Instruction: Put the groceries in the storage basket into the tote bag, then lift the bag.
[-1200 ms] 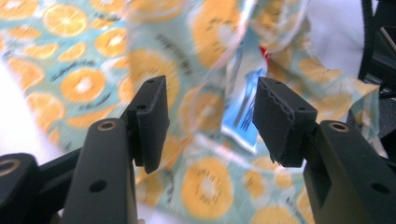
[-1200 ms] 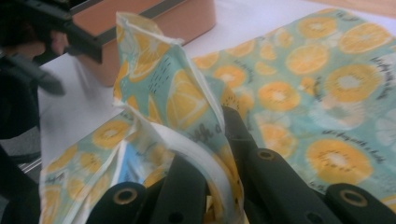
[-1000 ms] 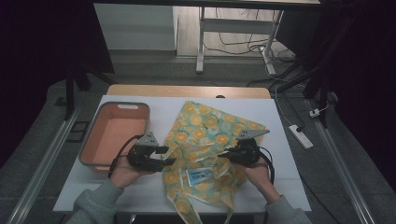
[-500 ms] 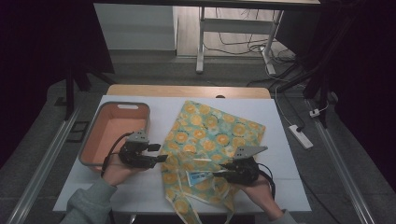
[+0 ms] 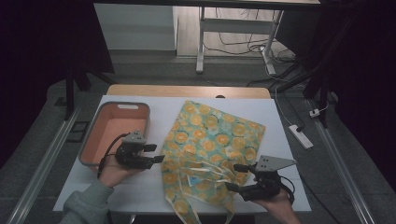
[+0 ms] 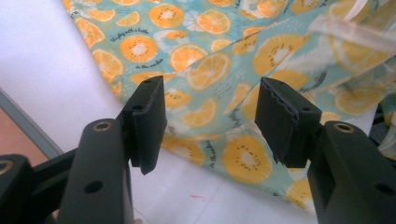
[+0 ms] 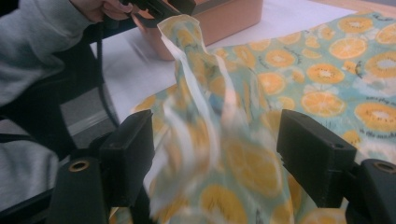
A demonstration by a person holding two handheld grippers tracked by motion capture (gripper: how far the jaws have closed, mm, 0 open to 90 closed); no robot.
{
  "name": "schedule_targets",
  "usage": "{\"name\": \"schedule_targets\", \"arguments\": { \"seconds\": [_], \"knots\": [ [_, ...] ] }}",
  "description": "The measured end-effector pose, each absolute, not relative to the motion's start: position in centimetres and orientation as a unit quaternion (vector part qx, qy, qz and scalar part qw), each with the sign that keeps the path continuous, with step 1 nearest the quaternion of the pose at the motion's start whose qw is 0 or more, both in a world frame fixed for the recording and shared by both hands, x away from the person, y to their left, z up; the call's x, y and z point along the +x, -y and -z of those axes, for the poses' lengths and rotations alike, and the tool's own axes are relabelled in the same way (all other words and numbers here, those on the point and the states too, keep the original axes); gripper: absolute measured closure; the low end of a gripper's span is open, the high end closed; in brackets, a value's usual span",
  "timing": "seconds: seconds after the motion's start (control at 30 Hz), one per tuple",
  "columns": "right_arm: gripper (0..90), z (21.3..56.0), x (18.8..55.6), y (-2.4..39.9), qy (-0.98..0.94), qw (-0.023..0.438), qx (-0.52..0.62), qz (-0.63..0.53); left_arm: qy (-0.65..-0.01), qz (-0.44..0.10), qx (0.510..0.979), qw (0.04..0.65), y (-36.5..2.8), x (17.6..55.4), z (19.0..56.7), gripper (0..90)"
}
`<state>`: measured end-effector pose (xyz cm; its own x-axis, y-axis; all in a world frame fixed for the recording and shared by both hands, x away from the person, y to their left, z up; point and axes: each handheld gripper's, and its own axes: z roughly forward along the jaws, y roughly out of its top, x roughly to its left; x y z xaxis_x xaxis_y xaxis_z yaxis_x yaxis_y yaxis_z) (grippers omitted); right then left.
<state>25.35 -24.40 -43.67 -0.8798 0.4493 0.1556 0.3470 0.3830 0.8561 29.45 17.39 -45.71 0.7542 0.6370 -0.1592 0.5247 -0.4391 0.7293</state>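
The cloth point(image 5: 210, 140) (orange-slice print) lies rumpled on the white bench point(image 5: 289, 126), right of the tray point(image 5: 114, 128). My left gripper point(image 5: 159, 154) sits at its left edge, jaws apart, holding nothing. My right gripper point(image 5: 236, 177) has jaws wide around a raised fold, not closed.

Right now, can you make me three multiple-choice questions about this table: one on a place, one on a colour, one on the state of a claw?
1. Where is the tub relative to the printed cloth?
A. to its left
B. on top of it
C. to its right

2. What colour is the tub inside?
A. blue
B. orange-pink
C. black

3. How is the left claw?
A. shut on the cloth
B. shut on the tub
C. open, holding nothing

Answers: 1 A, the high view shows the tub left of the cloth. 2 B, its floor looks orange-pink. 3 C, the left gripper view shows its jaws apart above the cloth.
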Motion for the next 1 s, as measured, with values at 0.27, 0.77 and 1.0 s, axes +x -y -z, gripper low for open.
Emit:
{"name": "schedule_targets", "arguments": {
  "seconds": [0.27,0.77,1.0],
  "knots": [
    [25.5,45.0,24.8,27.7,-0.818,0.058,0.283,-0.498,-0.31,-0.097,0.889,0.324,-13.8,28.5,47.1,30.0],
    [19.7,49.7,24.1,23.7,-0.874,0.101,0.289,-0.378,-0.304,-0.089,0.913,0.258,-10.6,28.8,49.3,71.7],
    [46.4,51.8,25.3,21.7,-0.899,0.089,0.275,-0.33,-0.307,-0.068,0.915,0.253,-10.9,28.8,49.7,88.6]
  ]
}}
